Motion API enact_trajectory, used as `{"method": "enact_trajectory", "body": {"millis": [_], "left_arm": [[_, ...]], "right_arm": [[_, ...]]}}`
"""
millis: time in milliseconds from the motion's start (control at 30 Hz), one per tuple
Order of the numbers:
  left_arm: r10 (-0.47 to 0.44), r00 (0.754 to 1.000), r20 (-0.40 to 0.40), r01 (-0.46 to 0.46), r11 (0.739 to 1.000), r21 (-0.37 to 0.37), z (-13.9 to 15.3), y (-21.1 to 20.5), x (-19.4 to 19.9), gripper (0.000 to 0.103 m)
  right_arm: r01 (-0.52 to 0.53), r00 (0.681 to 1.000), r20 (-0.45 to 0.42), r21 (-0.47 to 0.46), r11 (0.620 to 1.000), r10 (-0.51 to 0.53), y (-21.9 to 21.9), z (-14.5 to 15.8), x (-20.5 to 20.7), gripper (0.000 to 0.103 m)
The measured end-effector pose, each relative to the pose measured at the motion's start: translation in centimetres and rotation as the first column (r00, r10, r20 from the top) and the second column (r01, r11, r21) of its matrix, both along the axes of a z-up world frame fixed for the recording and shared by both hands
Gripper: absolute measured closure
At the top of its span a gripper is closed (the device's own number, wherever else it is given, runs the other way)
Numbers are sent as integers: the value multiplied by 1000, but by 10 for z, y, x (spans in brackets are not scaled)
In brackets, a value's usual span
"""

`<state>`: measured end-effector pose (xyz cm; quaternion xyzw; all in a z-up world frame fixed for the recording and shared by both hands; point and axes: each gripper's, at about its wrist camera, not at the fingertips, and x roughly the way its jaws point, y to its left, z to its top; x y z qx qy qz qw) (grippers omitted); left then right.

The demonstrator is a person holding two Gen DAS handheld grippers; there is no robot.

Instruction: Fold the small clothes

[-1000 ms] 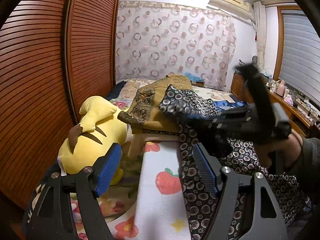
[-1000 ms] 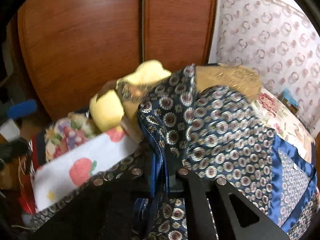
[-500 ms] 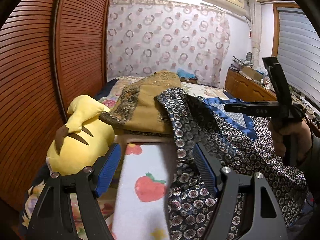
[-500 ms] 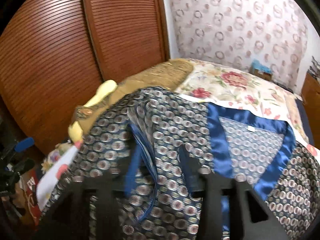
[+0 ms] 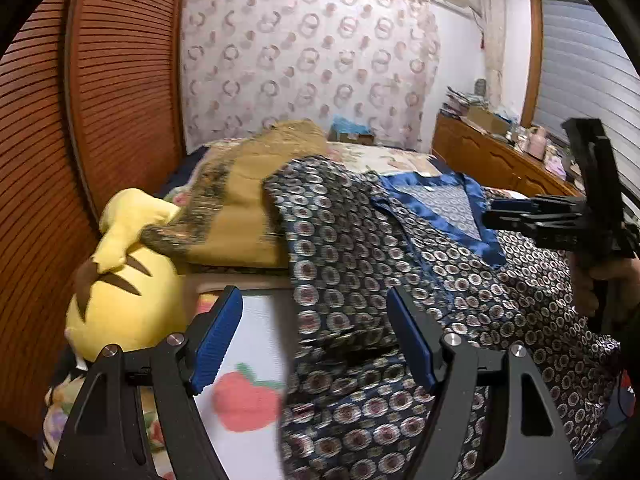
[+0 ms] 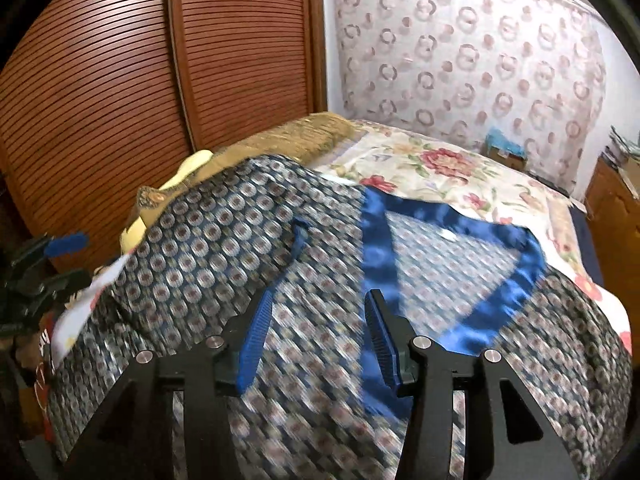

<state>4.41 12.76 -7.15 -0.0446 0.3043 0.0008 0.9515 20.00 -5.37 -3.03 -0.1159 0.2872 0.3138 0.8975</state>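
Observation:
A dark blue garment [image 5: 360, 264] with a ring pattern and a blue satin neckline [image 6: 376, 248] lies spread over the bed, one side folded across its middle. My left gripper [image 5: 316, 320] is open above the garment's left edge, nothing between its blue pads. My right gripper [image 6: 318, 320] hovers open over the garment's middle, just left of the neckline, pads clear of the cloth. In the left wrist view the right gripper [image 5: 492, 216] is at the right, held by a hand [image 5: 612, 276]. The left gripper [image 6: 60, 260] shows at the far left of the right wrist view.
A white cloth with apple prints [image 5: 256, 364] lies under the garment's left edge. A yellow plush toy [image 5: 124, 292] and a tan garment [image 5: 248, 204] sit to the left. Louvred wooden doors [image 6: 120, 80] stand behind; a wooden dresser [image 5: 492, 156] lines the right. The floral bedspread [image 6: 440, 168] extends beyond.
My right gripper let go of the garment's lifted fold, opened, and drew away to the right. The fold now lies flat on the garment. My left gripper drifted sideways, still open.

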Motion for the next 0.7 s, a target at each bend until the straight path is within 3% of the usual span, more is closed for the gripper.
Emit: {"method": "enact_trajectory", "body": {"millis": [200,367,700], "left_arm": [[-15,999,-37,14,1000,-27,-8,-28,25,28],[-30,999,-12,29,999,-43,-6,-53,37,28],[-115,993,19,115,993,3,2,-108,65,28]], "right_arm": [[78,997,18,-2,997,-78,-58,-1,-22,53],[157,987,42,-6,988,-156,-103,6,-44,53],[364,930,43,18,931,-364,-192,11,-77,53]]}}
